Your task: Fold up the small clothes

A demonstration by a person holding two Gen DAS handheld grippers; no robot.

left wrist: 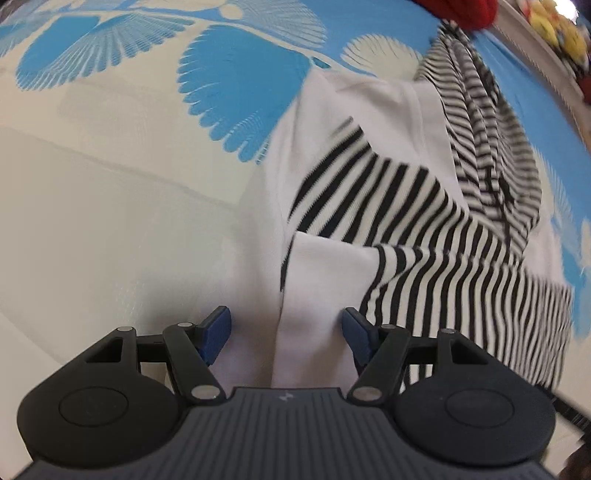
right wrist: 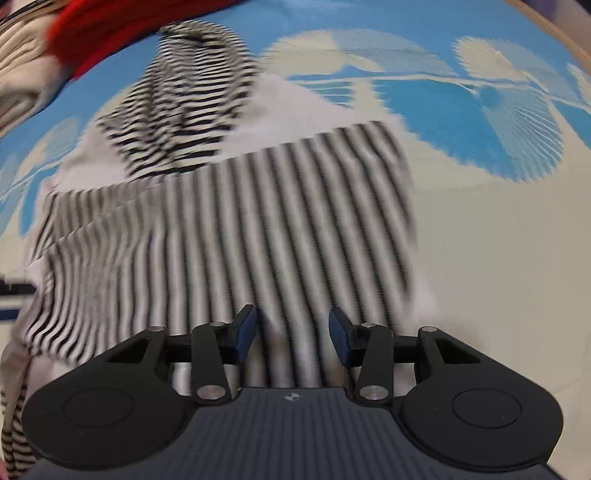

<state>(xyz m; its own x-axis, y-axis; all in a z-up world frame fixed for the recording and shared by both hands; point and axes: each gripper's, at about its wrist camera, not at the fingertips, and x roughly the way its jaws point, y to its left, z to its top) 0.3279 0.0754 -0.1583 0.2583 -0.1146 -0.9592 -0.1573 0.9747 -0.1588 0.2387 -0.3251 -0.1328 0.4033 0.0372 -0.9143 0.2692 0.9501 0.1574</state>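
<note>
Striped white-and-black garment (left wrist: 417,206) lies partly folded on a blue and cream leaf-patterned sheet (left wrist: 110,166). Left tongs (left wrist: 286,332) stand wide apart over its plain white edge, gripping nothing. Right tongs (right wrist: 293,332) stand apart above the striped panel, clamping nothing. Something red (right wrist: 110,29) lies beyond the garment.

No readable text, label or number anywhere

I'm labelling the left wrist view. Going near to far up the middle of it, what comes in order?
left gripper with open jaws → white part of the striped garment → black-and-white striped panel → blue-and-cream patterned sheet
</note>
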